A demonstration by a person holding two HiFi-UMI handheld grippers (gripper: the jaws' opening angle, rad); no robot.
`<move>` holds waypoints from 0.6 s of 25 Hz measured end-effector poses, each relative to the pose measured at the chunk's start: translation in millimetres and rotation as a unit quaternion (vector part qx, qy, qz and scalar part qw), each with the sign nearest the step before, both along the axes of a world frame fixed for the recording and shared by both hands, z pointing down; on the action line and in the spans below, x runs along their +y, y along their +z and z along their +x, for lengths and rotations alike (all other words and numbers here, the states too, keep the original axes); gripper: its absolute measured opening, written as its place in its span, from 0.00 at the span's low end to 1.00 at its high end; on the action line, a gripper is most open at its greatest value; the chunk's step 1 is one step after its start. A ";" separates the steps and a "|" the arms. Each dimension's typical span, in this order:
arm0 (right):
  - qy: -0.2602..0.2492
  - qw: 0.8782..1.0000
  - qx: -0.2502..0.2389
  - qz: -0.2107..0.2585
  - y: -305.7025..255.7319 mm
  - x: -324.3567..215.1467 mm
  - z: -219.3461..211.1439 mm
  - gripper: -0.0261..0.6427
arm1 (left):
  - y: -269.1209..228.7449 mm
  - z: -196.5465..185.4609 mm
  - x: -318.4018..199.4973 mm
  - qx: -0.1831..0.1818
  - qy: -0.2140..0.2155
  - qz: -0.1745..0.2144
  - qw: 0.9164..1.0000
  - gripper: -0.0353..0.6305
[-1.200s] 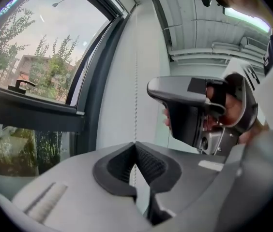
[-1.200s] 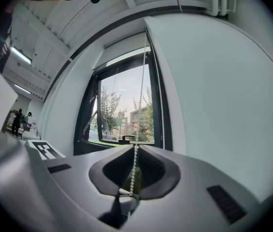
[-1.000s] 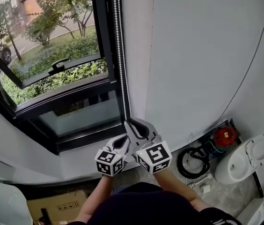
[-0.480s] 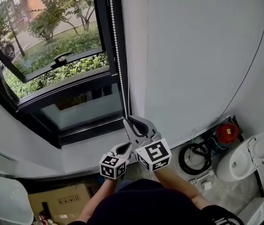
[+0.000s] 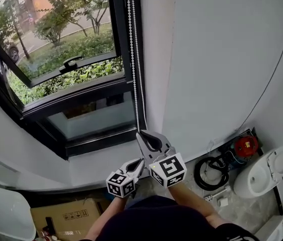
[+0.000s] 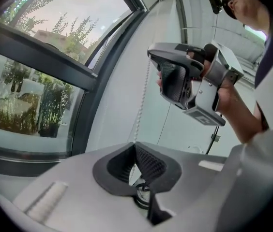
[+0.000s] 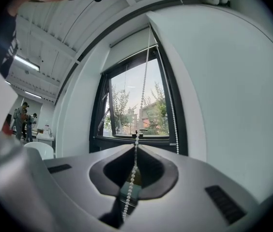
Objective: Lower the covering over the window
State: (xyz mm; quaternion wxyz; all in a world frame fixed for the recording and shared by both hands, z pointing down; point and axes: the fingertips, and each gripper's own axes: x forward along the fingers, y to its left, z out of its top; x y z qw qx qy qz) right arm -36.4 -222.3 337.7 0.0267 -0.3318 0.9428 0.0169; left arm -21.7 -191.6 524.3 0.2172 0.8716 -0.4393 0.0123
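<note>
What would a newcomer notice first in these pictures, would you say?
The big dark-framed window at upper left, open onto greenery. Along its right frame hangs a white bead chain, with the right gripper and, just below, the left gripper both shut on it.

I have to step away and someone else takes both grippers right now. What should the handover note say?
Right gripper: shut on the bead chain, which hangs along the window's right frame.
Left gripper: shut on the same chain, just below the right one.
Window: glass uncovered in every view.
Done: both grips are on the chain.
Left: pull the chain until the covering comes down over the glass.
</note>
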 end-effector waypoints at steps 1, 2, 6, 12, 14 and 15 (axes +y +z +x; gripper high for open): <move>-0.002 1.000 0.001 0.001 -0.1 1.6 -2.2 0.06 | -3.3 -2.6 2.0 0.016 -0.004 0.001 1.000 0.07; -0.001 1.000 0.005 0.006 -1.1 2.8 -4.1 0.06 | -4.4 -5.8 3.3 0.031 -0.006 0.002 0.999 0.07; 0.007 1.000 0.024 0.016 -2.0 2.5 -9.5 0.06 | 2.6 -20.3 8.0 0.045 0.007 -0.002 0.999 0.07; 0.004 0.997 0.035 -0.063 43.6 -4.1 -14.8 0.06 | 18.5 -31.2 18.1 -0.002 0.036 -0.017 0.999 0.07; 0.010 0.996 0.048 -0.070 56.3 -0.3 -16.4 0.06 | 19.0 -34.3 23.0 0.007 0.044 -0.016 0.999 0.07; 0.011 0.996 0.052 -0.072 60.8 2.4 -18.0 0.06 | 19.0 -35.5 25.8 0.011 0.048 -0.014 0.999 0.07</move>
